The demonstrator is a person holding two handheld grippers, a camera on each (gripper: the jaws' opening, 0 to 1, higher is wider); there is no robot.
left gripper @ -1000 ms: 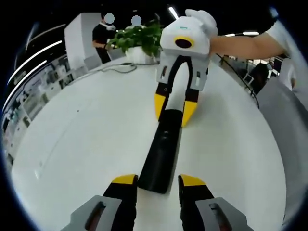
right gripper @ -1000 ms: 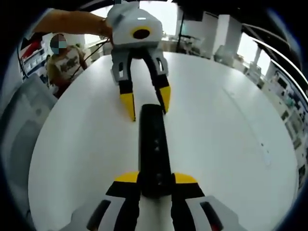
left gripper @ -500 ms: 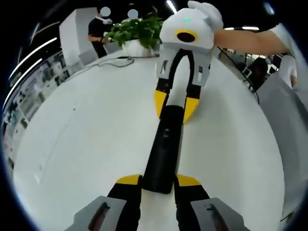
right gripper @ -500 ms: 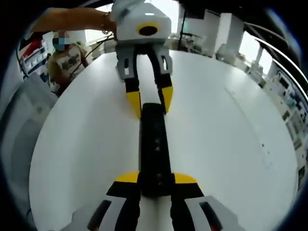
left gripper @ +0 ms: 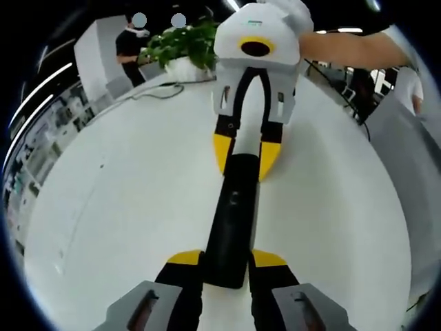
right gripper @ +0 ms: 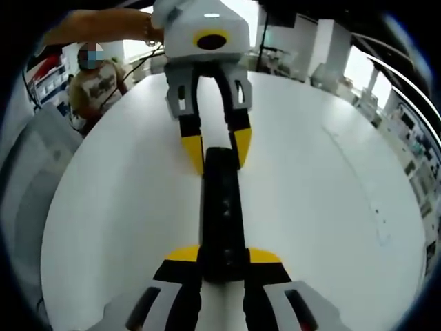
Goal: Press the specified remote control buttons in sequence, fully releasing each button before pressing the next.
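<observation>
Black remote control (left gripper: 233,221) lying on the white counter (left gripper: 124,193); left gripper (left gripper: 226,265) and right gripper (right gripper: 224,261) jaws each pinching opposite ends.

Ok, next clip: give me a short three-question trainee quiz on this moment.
1. True or false: the remote control lies on the white table.
2. What clamps its near end in the right gripper view? A) the right hand-held gripper B) a bare hand C) nothing
3. Fill in: in the left gripper view, the left hand-held gripper has its yellow tips on either ____ of the remote.

Key: 1 true; 2 A; 3 side.
</observation>
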